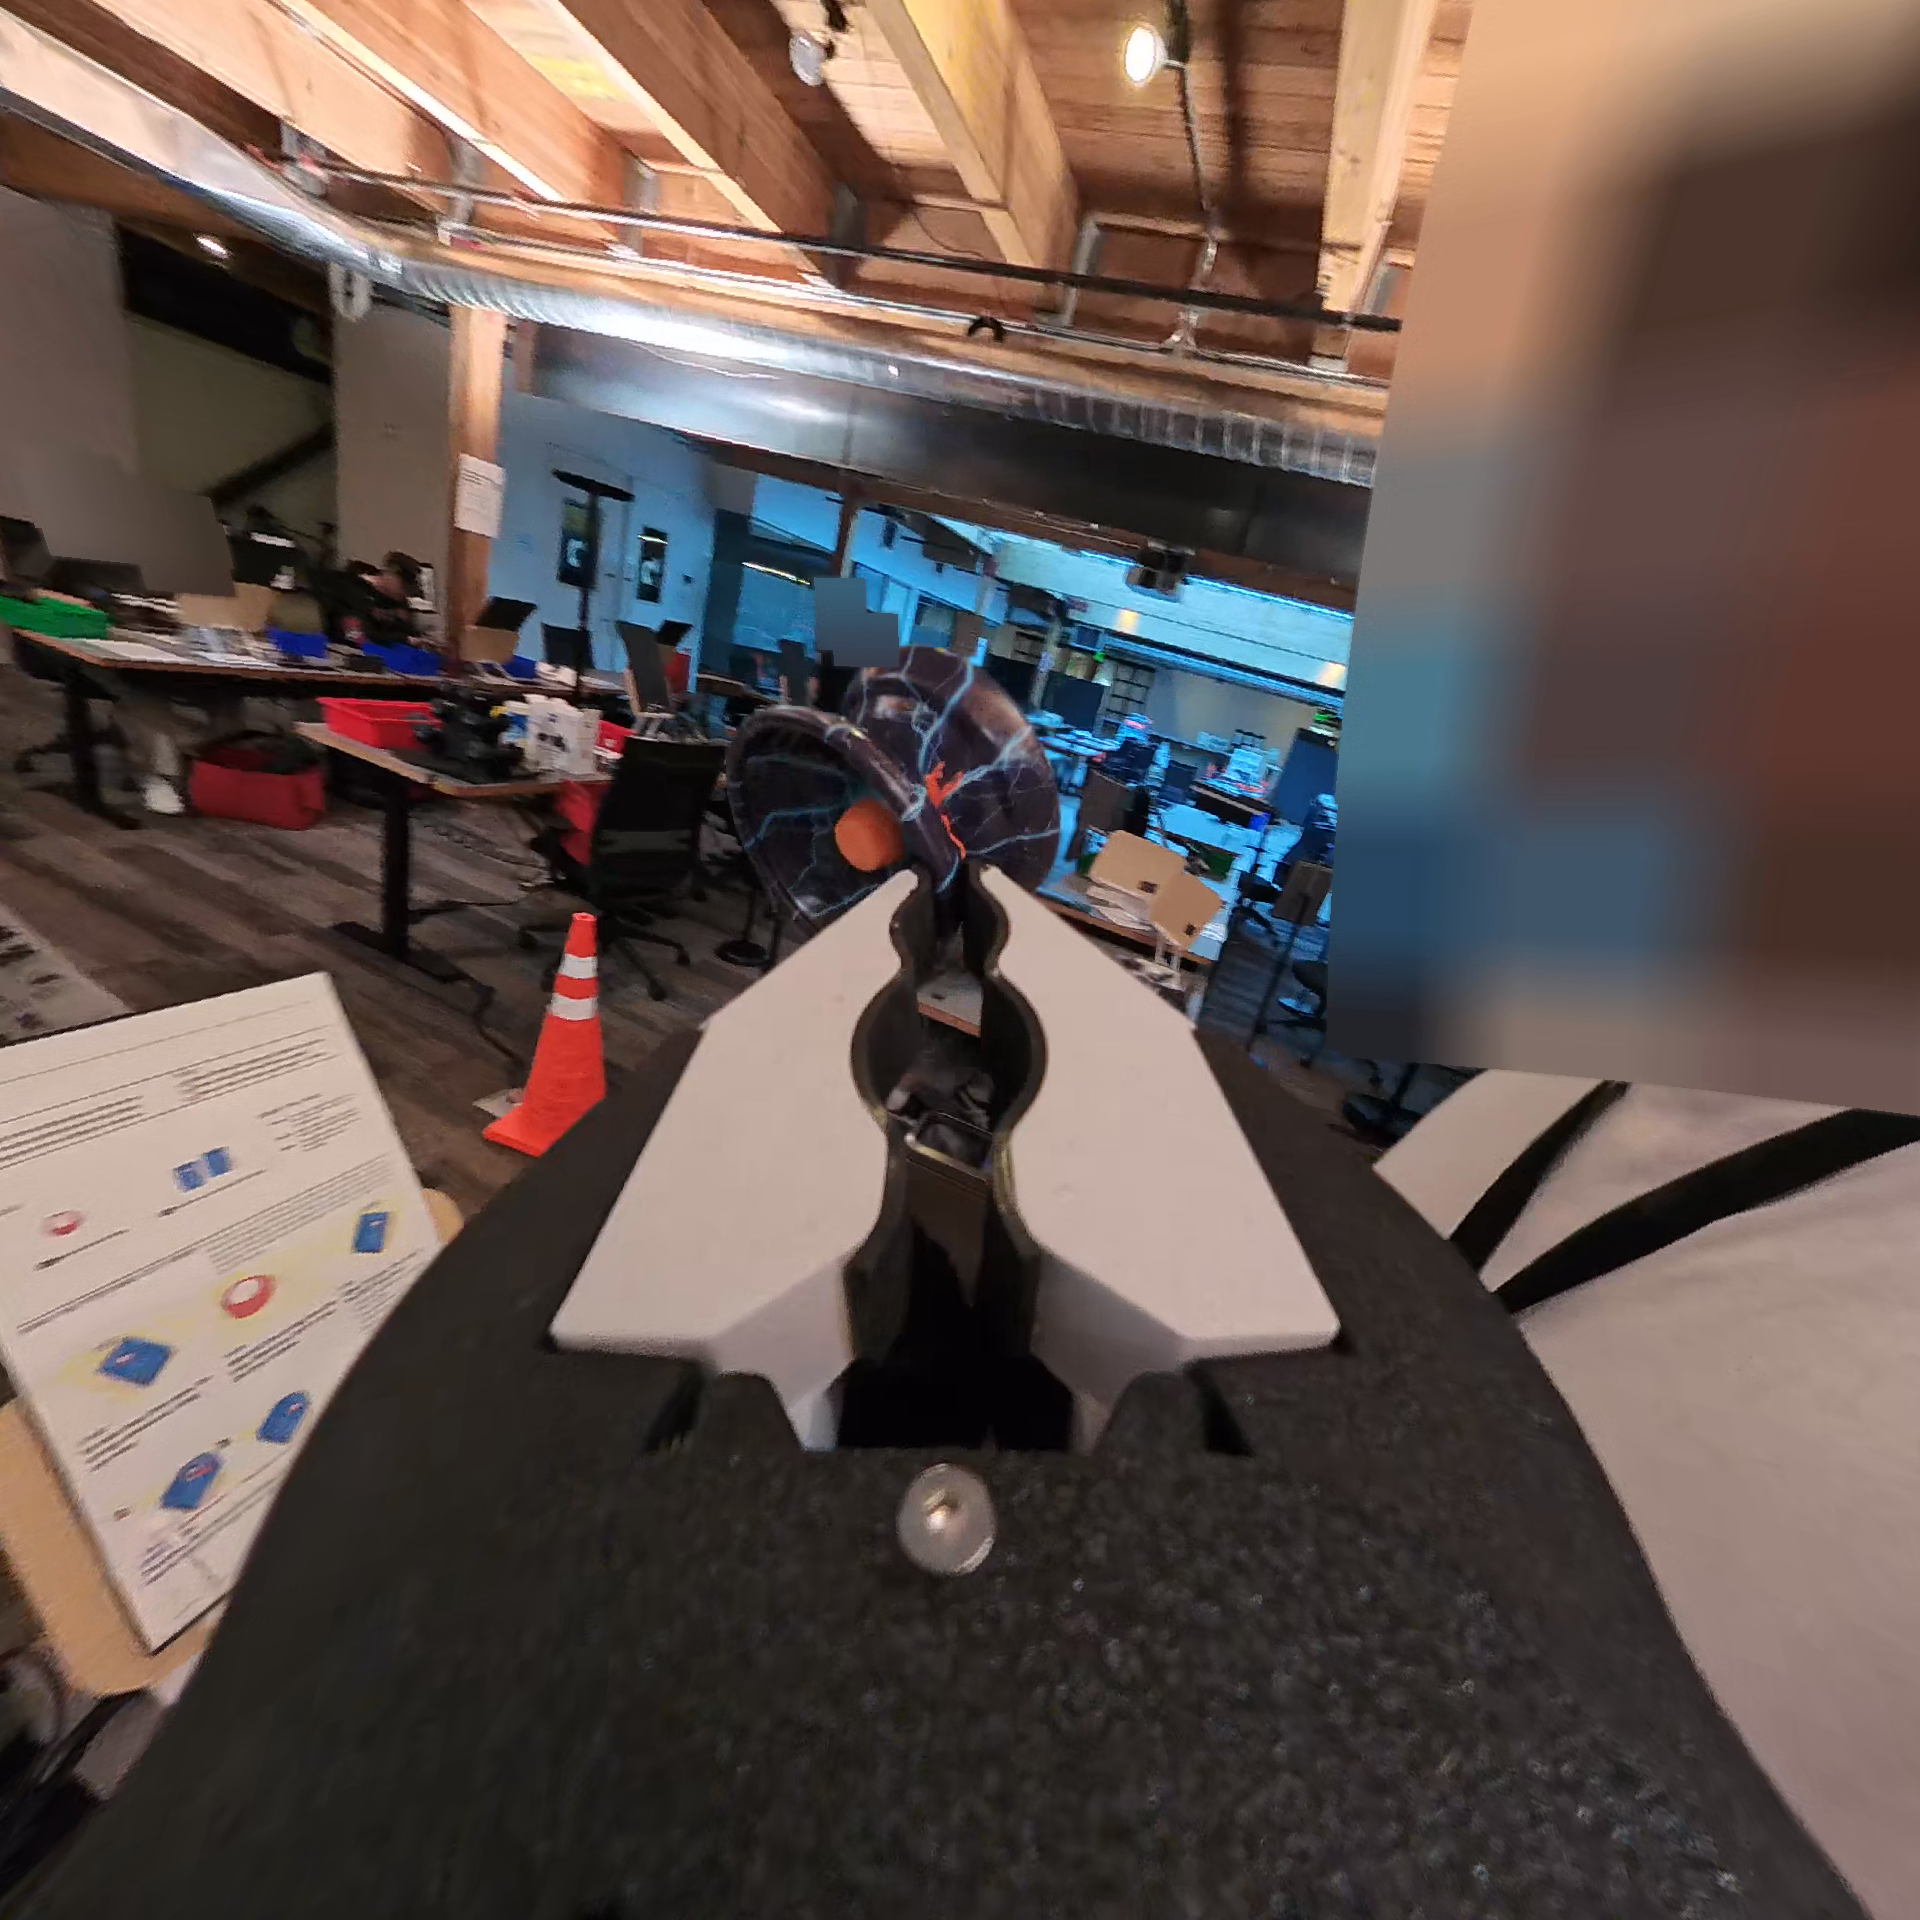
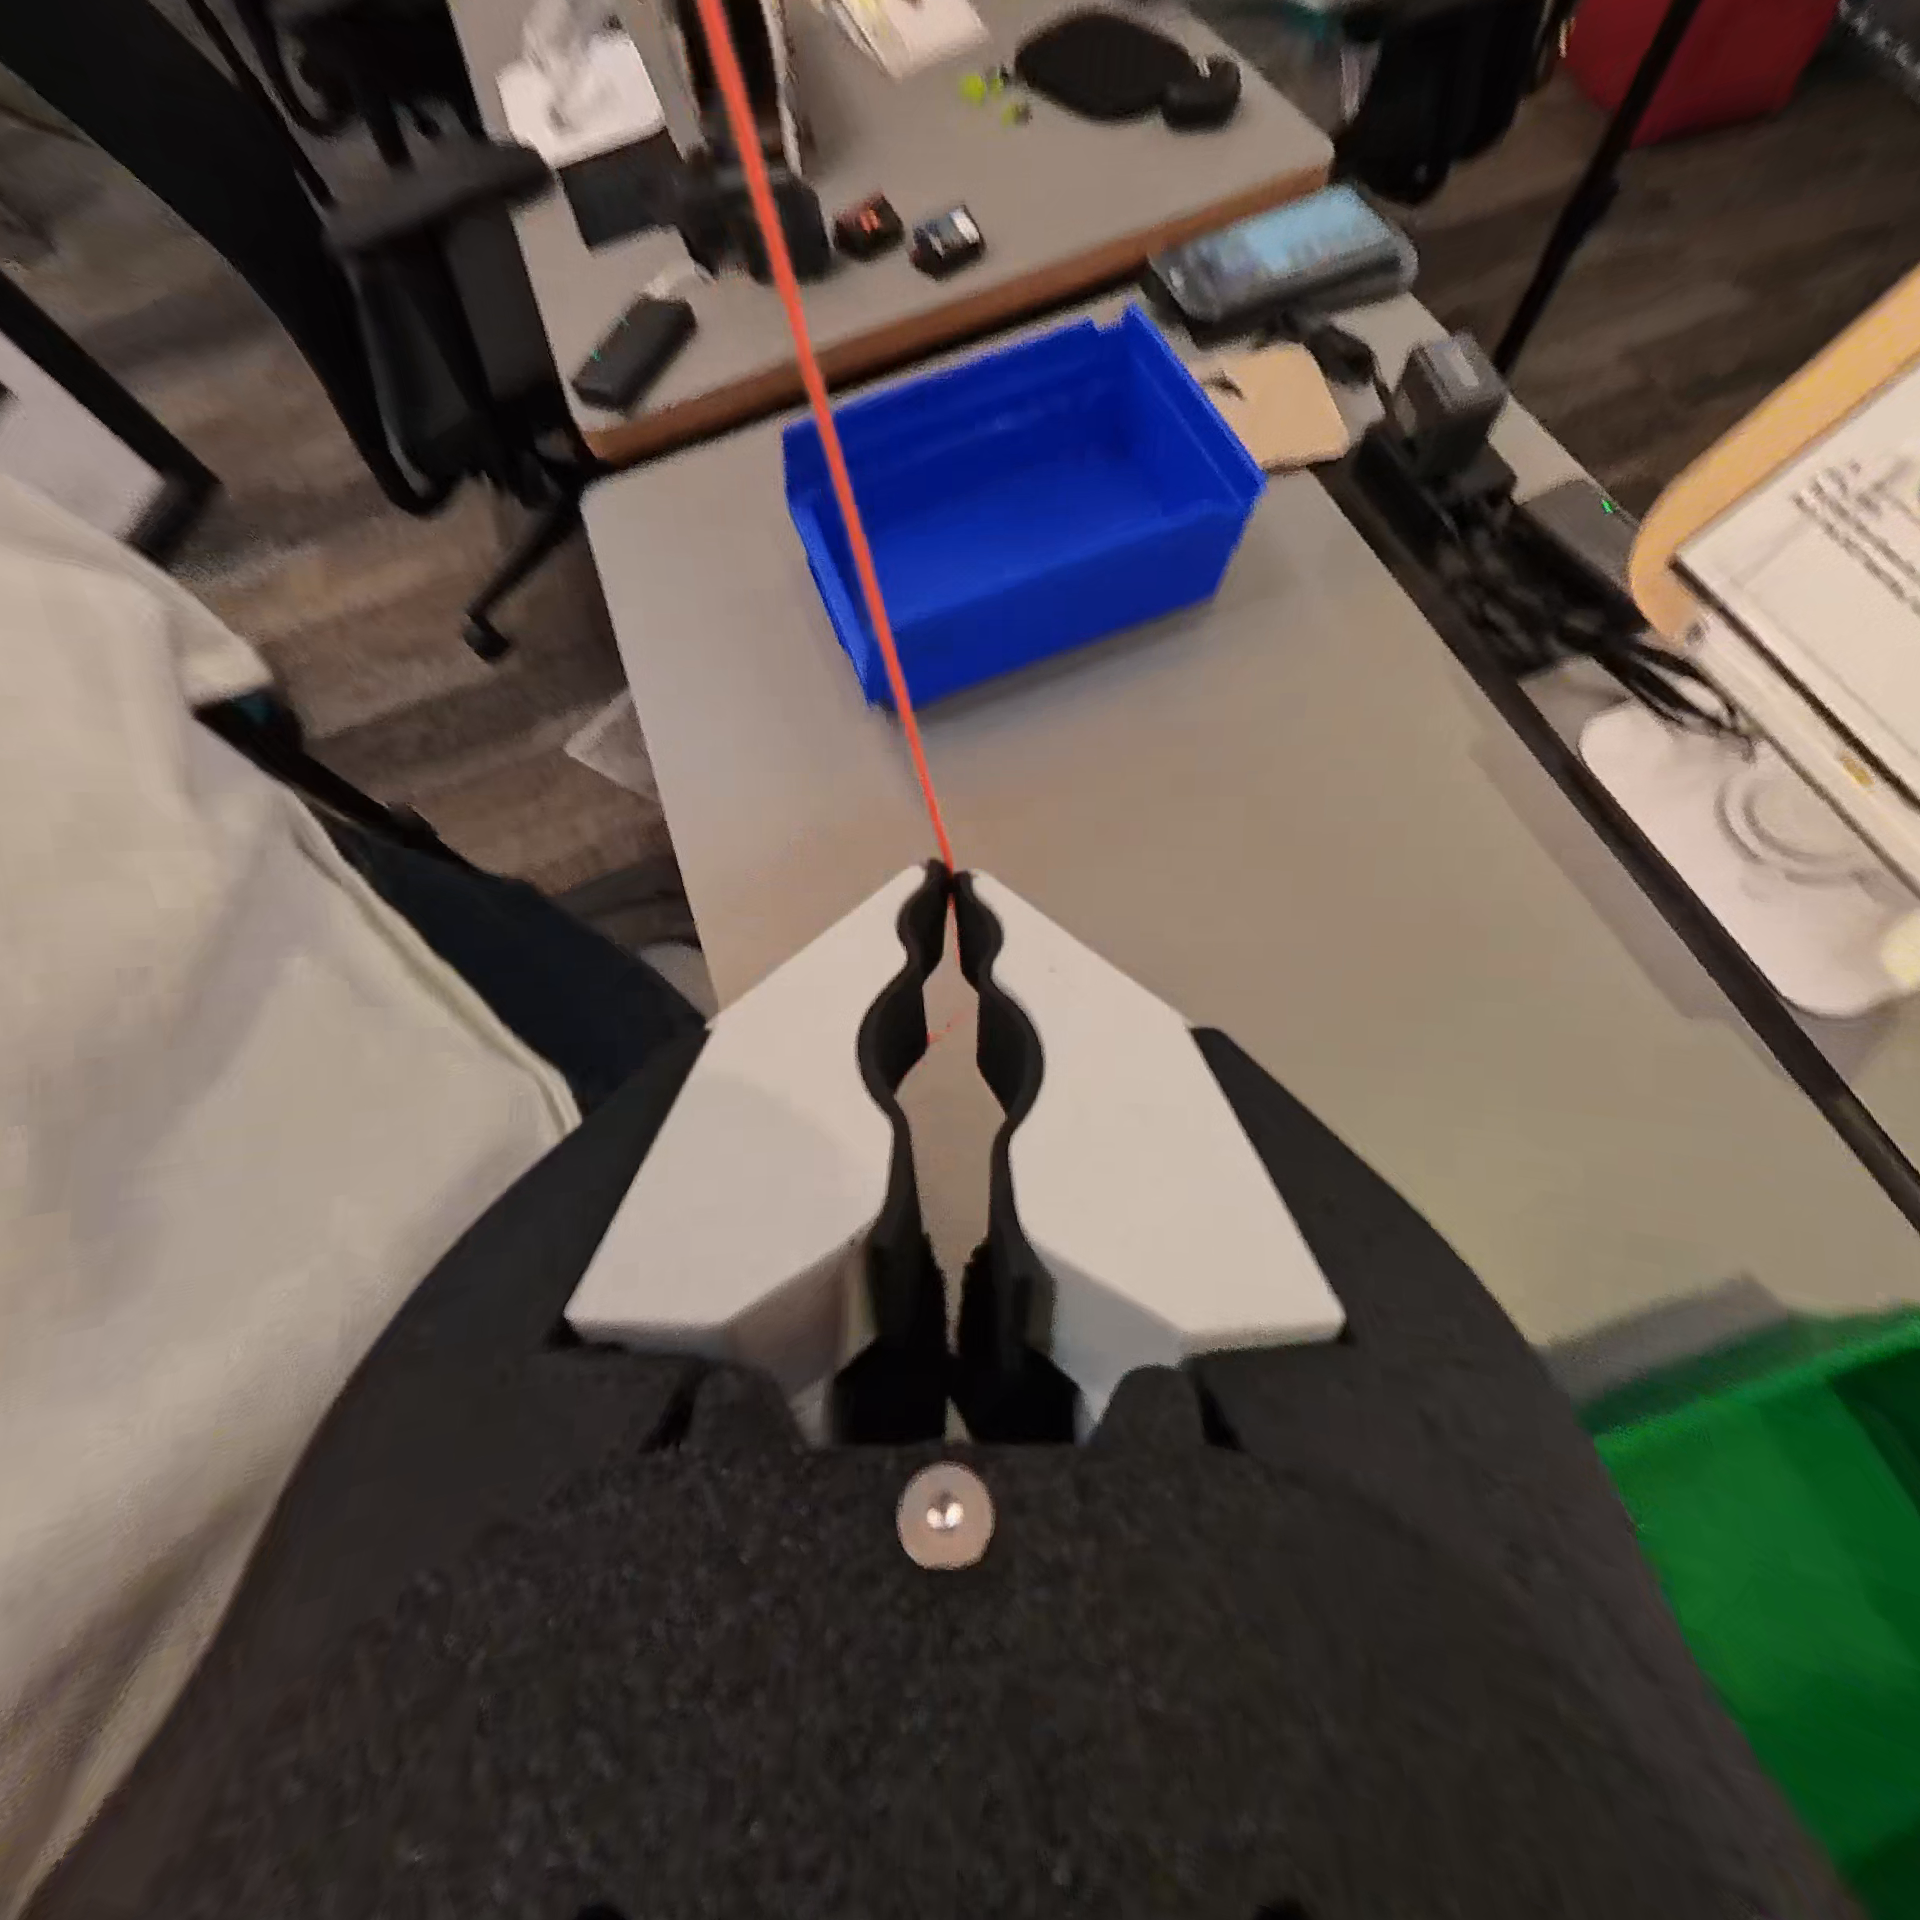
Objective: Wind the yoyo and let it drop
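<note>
Two dark, marbled halves with pale blue veins and an orange hub make up the yoyo, and it sits up in the air at the very tip of the left gripper, which is tilted up toward the wooden ceiling beams. That gripper's grey fingers are nearly together, pinching the lower rim of the yoyo between their black wavy pads.

A thin red string runs taut from the top edge of the right wrist view down to the tip of the right gripper. Its jaws are pressed together at the tip on the string, and a short frayed end shows in the gap behind the pinch.

Below the right gripper lies a long grey tabletop with an open blue plastic bin standing on it, well beyond the fingertips. A green bin shows at the near right edge. In the left wrist view an orange traffic cone with white bands stands on the floor, with a white printed board leaning just beside the gripper. The person's pale sleeve fills the left of the right wrist view.
</note>
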The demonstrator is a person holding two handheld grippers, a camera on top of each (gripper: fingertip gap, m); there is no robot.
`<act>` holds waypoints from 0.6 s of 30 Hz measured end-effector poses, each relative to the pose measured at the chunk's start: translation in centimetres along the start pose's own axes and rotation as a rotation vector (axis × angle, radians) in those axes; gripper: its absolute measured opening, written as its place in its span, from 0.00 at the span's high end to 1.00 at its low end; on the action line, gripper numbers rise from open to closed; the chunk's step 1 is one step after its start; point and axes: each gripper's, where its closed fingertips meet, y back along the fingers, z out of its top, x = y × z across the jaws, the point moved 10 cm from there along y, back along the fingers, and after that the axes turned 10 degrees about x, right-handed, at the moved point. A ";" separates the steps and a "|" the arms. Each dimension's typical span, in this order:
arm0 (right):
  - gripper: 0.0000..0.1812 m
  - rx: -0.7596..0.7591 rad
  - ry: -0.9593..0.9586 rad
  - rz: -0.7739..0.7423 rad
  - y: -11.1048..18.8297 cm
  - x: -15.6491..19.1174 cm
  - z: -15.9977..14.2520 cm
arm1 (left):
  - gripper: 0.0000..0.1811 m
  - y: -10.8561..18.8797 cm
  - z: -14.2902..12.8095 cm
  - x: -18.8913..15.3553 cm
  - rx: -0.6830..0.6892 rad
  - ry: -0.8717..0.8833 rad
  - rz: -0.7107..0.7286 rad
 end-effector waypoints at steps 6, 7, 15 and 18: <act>1.00 0.221 -0.033 -0.102 2.6 -1.2 -7.0 | 1.00 4.4 0.3 0.6 -0.084 0.002 0.093; 1.00 0.233 -0.050 -0.109 3.2 -1.5 -7.9 | 1.00 4.9 0.2 0.7 -0.082 0.004 0.113; 0.93 0.079 -0.185 -0.074 6.1 -2.7 -7.9 | 0.99 3.3 -1.2 1.3 -0.018 0.043 0.075; 0.82 0.006 -0.215 -0.022 5.0 -2.7 -6.4 | 1.00 2.0 -1.3 1.2 0.002 0.043 0.042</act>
